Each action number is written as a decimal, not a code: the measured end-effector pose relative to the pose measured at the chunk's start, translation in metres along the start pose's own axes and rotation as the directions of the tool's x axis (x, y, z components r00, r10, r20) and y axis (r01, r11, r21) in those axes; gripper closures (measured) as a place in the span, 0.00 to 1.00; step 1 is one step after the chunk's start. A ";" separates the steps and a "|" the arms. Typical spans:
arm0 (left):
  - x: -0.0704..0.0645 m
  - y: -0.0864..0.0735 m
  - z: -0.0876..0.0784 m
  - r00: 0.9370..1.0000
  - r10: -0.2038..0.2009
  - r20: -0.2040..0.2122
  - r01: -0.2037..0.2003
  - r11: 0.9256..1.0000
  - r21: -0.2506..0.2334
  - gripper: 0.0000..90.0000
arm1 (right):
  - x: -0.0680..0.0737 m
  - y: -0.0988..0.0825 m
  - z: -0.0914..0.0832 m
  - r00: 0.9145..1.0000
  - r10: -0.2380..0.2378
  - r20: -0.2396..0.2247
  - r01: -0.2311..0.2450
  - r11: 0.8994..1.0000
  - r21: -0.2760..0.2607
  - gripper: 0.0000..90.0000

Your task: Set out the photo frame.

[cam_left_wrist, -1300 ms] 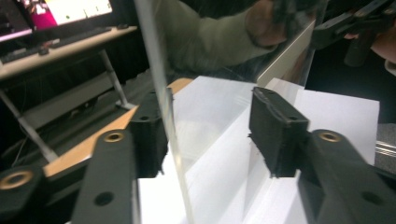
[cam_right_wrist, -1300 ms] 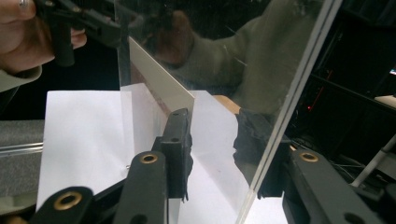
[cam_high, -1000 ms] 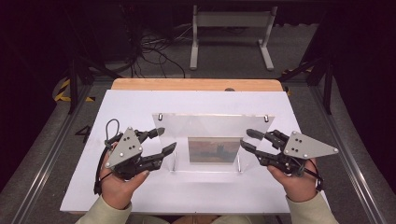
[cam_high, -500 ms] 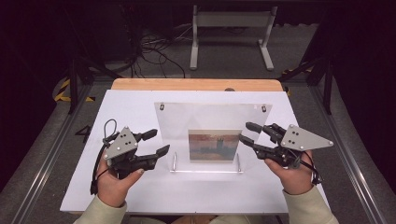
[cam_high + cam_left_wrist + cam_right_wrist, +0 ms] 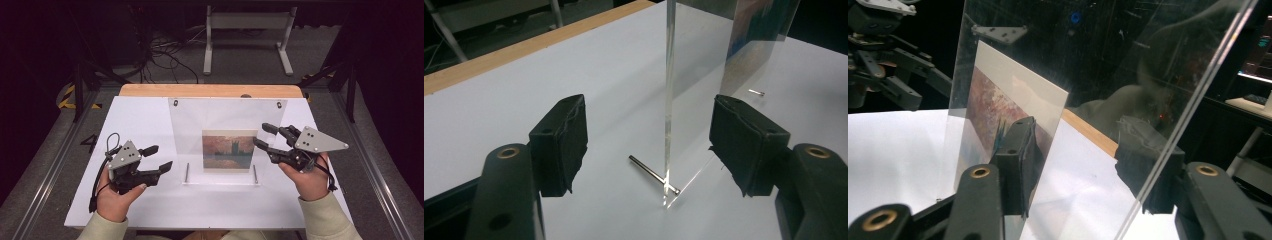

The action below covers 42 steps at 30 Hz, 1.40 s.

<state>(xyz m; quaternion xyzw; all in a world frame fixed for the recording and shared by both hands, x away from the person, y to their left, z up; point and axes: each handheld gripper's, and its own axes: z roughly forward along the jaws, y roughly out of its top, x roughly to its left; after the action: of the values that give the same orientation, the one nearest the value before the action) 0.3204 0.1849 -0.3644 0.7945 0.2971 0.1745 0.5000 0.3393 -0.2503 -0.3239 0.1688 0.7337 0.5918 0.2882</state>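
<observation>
acrylic panel (image 5: 696, 75) top — cut off by frame edge — print (image 5: 764, 30) blurred

A clear stand (image 5: 227, 145) is set upright in the middle of the table (image 5: 145, 120). A picture (image 5: 229, 150) is kept inside it. The left tool (image 5: 159, 157) is held to its left, the right tool (image 5: 262, 136) at its right edge.

Dark room, grey floor (image 5: 250, 60) w/ cables (image 5: 167, 55), white stand (image 5: 247, 22).
</observation>
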 end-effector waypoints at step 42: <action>0.022 -0.027 -0.018 0.999 -0.011 0.038 0.012 0.999 -0.040 0.28 | -0.016 -0.005 -0.069 0.987 0.088 0.131 -0.107 0.983 0.146 0.31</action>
<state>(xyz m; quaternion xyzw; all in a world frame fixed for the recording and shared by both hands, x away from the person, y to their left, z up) 0.3187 0.2206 -0.3815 0.7856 0.2885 0.1624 0.5226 0.3094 -0.3138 -0.3165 0.2627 0.7483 0.5355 0.2903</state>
